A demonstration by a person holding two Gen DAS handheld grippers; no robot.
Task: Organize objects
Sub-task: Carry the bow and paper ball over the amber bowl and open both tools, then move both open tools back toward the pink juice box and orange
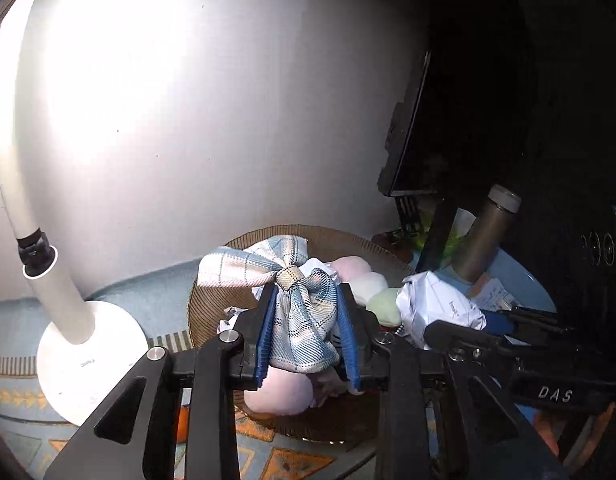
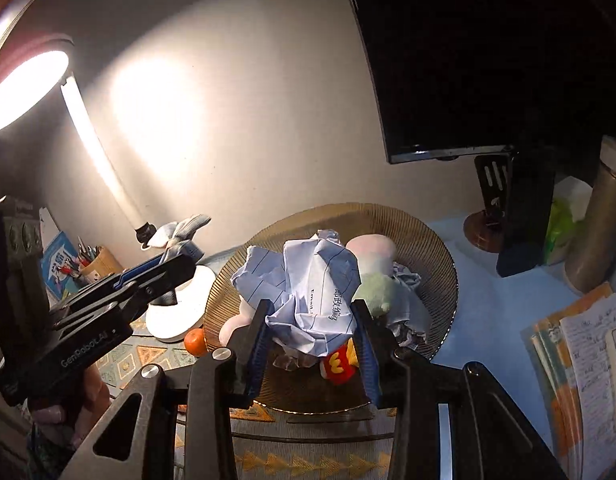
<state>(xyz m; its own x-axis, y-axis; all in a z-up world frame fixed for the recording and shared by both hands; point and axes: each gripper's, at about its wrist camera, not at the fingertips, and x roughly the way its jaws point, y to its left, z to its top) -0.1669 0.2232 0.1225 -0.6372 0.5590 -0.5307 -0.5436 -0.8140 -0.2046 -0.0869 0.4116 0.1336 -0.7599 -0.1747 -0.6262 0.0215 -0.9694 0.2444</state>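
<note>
My left gripper (image 1: 308,332) is shut on a blue plaid fabric bow (image 1: 296,300) and holds it above a round brown ribbed bowl (image 1: 212,292); bow and gripper also show at the left of the right wrist view (image 2: 180,236). My right gripper (image 2: 313,336) is shut on a crumpled white paper (image 2: 315,292) with blue lines, held over the same bowl (image 2: 427,248). In the bowl lie a pastel plush toy (image 2: 371,256), more crumpled paper (image 2: 407,280) and a red and yellow item (image 2: 339,364). The paper and right gripper show at the right of the left wrist view (image 1: 439,304).
A white desk lamp (image 1: 88,344) stands left of the bowl, with an orange (image 2: 195,342) at its base. A pen cup (image 2: 100,264) is at far left. A dark monitor (image 2: 467,60), its stand, a metal flask (image 2: 599,216) and notebooks (image 2: 579,360) are at right.
</note>
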